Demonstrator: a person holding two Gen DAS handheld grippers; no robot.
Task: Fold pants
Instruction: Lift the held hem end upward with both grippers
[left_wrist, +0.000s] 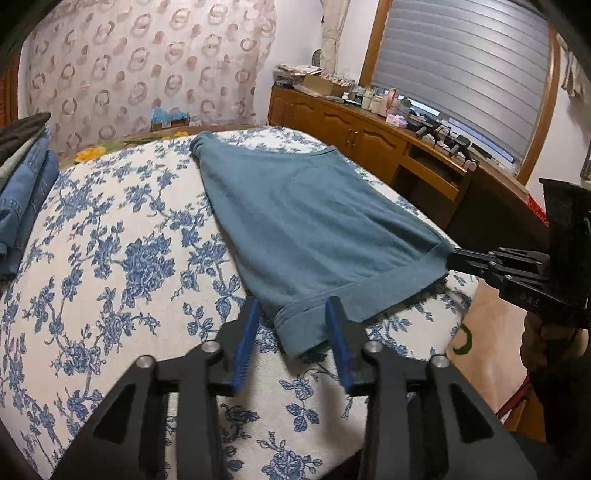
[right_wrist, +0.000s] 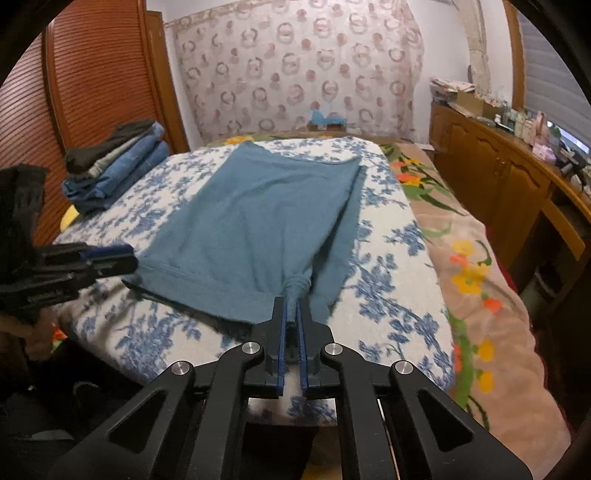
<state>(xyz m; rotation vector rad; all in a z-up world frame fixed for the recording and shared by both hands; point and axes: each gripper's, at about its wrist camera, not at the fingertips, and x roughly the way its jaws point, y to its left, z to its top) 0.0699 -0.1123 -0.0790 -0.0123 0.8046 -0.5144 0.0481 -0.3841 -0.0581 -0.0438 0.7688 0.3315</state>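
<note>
Black linkage arms of the left gripper (left_wrist: 293, 314) fill the bottom of its view, its blue-padded jaws spread wide on either side of the near-left hem corner of the pants (left_wrist: 306, 229), with nothing pinched between them. Those teal pants lie flat on a blue-flowered white cover (left_wrist: 122, 258), the far end bunched into a small knot of cloth. At the hem's other corner the right gripper (right_wrist: 291, 314) has its jaws clamped on a gathered twist of teal fabric, which wrinkles just ahead of the pads (right_wrist: 282, 325). From the pants, a stack of folded jeans (right_wrist: 114, 166) with dark garments on top sits well off to the left, near the cover's edge. Right of the pants, a beige blanket (right_wrist: 476, 295) with orange and yellow flowers shows beside the cover, and beyond it runs a wooden sideboard (right_wrist: 509, 177) crowded with small items.
</note>
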